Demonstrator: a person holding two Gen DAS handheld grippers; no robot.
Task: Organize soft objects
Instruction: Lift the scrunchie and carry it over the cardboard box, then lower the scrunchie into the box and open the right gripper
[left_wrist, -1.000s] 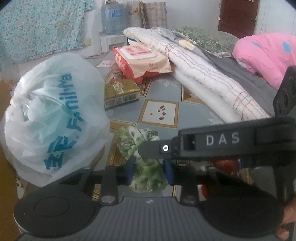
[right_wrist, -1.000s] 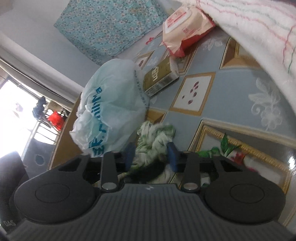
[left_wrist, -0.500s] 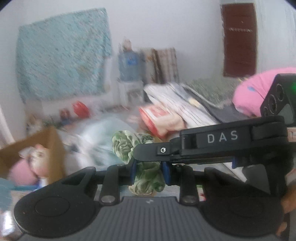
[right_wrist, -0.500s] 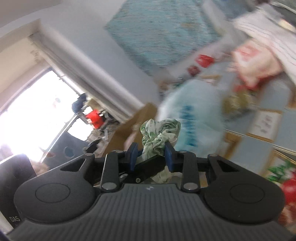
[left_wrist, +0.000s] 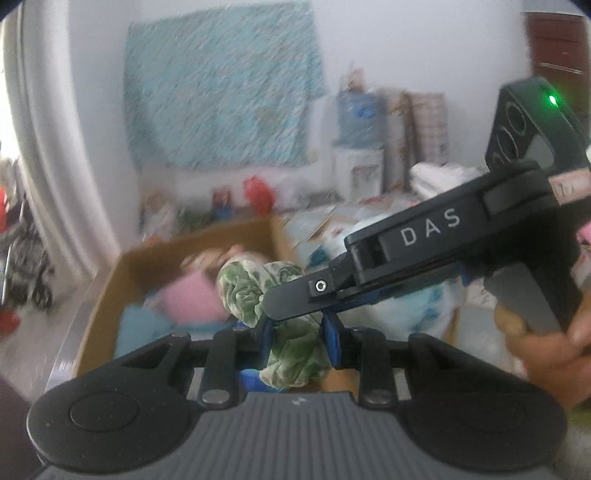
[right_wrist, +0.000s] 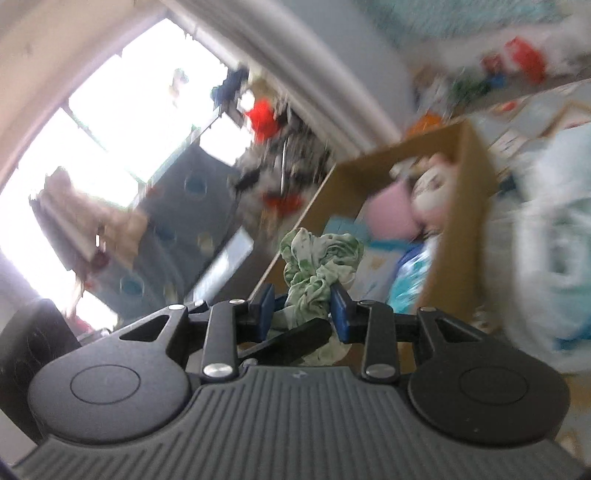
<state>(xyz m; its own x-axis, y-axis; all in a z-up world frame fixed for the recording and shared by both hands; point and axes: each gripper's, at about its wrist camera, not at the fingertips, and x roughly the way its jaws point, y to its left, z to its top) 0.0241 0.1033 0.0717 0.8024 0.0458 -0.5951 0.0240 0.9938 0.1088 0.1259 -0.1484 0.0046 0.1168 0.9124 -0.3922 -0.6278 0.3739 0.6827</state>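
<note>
A crumpled green-and-white floral cloth (left_wrist: 258, 288) hangs in the air, held by both grippers at once. My left gripper (left_wrist: 297, 332) is shut on its lower part between the blue pads. The right gripper (left_wrist: 295, 301) reaches in from the right, its black finger lying across the cloth. In the right wrist view the same cloth (right_wrist: 317, 258) bulges above my right gripper (right_wrist: 303, 310), which is shut on it. Just beyond stands an open cardboard box (left_wrist: 107, 280) holding a pink soft item (left_wrist: 188, 299) and a plush toy (right_wrist: 432, 192).
A white plastic bag (left_wrist: 424, 306) with blue print lies right of the box (right_wrist: 461, 221). A turquoise floral sheet (left_wrist: 221, 92) hangs on the far wall above small toys. A bright window (right_wrist: 110, 129) and a dark stroller (left_wrist: 26, 266) are on the left. Both views are motion-blurred.
Both grippers have risen from the patterned floor with the cloth and swung left. The plastic bag and bedding slid out to the right, and the cardboard box now sits straight ahead.
</note>
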